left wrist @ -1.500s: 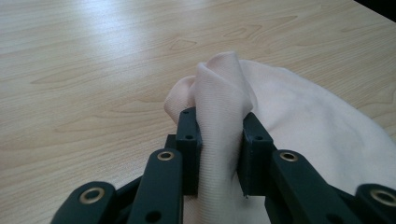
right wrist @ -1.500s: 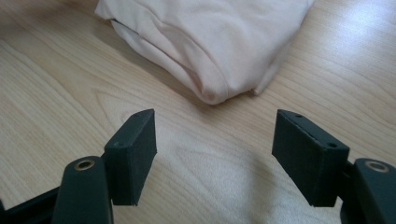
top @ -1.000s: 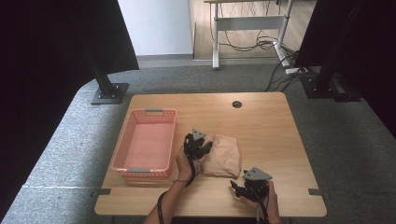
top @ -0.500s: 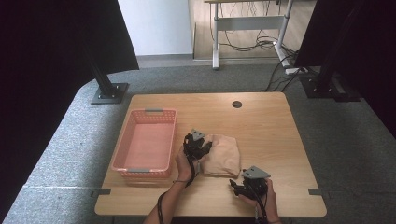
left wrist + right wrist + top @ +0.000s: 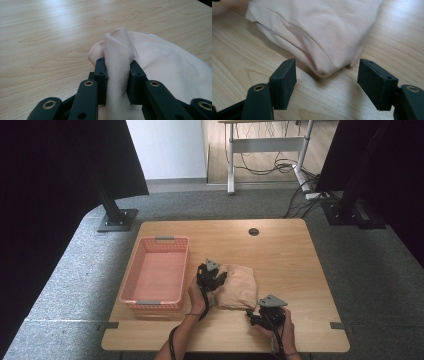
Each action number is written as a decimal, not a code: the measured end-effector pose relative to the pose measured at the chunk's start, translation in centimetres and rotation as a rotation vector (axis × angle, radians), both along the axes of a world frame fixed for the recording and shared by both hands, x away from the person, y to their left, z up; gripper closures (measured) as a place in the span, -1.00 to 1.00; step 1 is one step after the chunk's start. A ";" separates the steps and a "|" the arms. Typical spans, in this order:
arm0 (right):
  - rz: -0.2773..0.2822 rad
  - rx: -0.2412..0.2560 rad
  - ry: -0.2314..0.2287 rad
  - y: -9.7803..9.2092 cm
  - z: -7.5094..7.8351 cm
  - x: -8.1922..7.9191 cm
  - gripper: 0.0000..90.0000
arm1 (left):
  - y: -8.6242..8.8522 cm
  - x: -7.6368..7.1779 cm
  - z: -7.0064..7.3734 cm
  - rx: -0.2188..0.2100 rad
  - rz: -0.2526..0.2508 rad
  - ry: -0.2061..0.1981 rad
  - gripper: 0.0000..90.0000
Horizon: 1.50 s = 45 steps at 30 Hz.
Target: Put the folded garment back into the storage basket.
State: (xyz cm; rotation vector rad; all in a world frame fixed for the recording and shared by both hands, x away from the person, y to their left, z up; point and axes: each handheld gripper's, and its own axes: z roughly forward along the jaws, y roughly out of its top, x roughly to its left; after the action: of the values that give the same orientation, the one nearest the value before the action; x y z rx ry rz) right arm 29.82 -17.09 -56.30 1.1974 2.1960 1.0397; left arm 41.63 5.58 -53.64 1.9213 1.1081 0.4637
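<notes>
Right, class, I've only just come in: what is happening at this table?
A person is handling a folded pale peach cloth on the light wooden table with two hand-held grippers. The left gripper is shut on a raised fold at the cloth's edge. The right gripper is open, its fingers set either side of the cloth's near corner without touching it. A pink plastic basket sits on the table, on the left gripper's side of the cloth, with nothing in it.

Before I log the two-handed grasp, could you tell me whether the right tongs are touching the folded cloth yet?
Apart. In the right gripper view, the right tongs stand open with bare table between both jaws and the cloth corner.
</notes>
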 end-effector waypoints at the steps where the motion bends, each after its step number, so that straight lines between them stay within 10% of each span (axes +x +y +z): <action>1: 0.000 0.000 0.000 0.0 0.0 0.0 -0.31 | 0.0 0.0 0.0 0.000 0.000 0.000 0.62; 19: -0.010 0.011 0.013 -0.3 0.0 2.0 -0.28 | 0.0 0.0 -0.2 0.003 0.002 0.009 0.62; 34: 0.021 0.014 0.015 0.0 0.0 2.4 0.57 | 0.0 0.0 -0.4 -0.006 0.003 0.017 0.62; 45: 0.014 -0.017 -0.021 0.3 0.0 2.1 0.70 | 0.2 0.1 -0.5 -0.028 0.004 0.036 0.62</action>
State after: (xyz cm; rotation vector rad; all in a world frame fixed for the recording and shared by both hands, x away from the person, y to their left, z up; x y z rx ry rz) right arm 31.91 -16.78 -56.29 1.1610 2.1957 1.0325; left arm 41.77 5.75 -54.15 1.9101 1.1356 0.4150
